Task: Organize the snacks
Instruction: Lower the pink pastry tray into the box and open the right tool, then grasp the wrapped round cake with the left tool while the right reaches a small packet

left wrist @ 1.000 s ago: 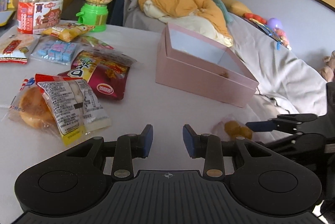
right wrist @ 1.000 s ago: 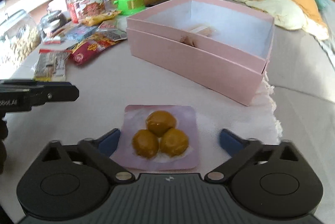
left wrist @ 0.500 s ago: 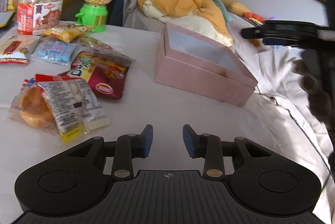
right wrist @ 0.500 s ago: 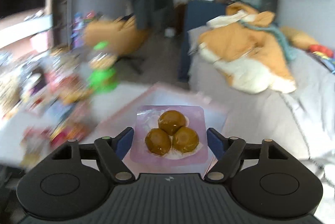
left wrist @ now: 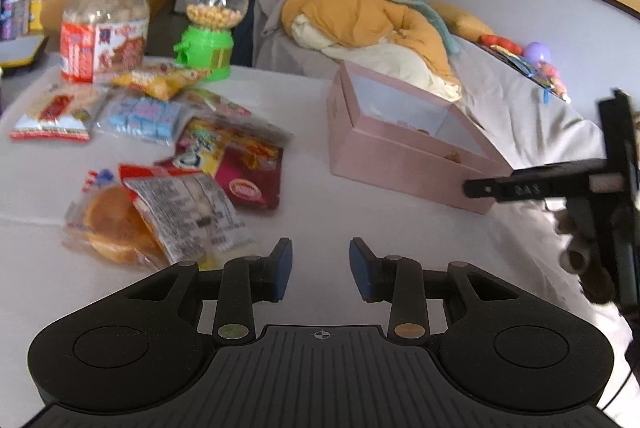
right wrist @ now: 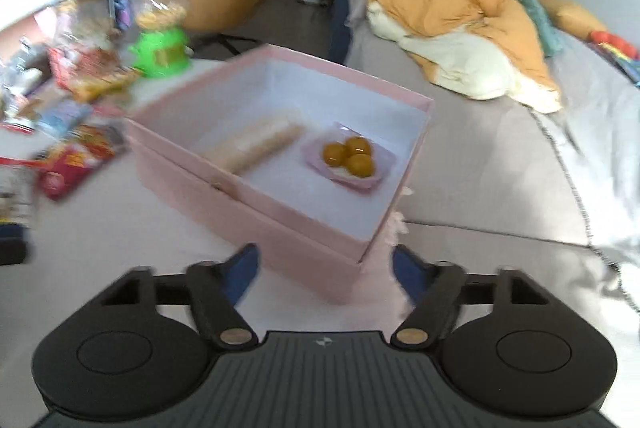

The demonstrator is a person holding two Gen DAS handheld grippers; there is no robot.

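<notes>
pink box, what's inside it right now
Inside the pink box lie a pale wrapped roll and a packet of three golden-brown balls. The near wall hides the floor strip just behind it.

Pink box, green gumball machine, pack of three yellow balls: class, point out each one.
pink box (right wrist: 280,224), right wrist view, near outer wall.
green gumball machine (left wrist: 206,50), left wrist view, green base.
pack of three yellow balls (right wrist: 349,157), right wrist view, front ball.
</notes>
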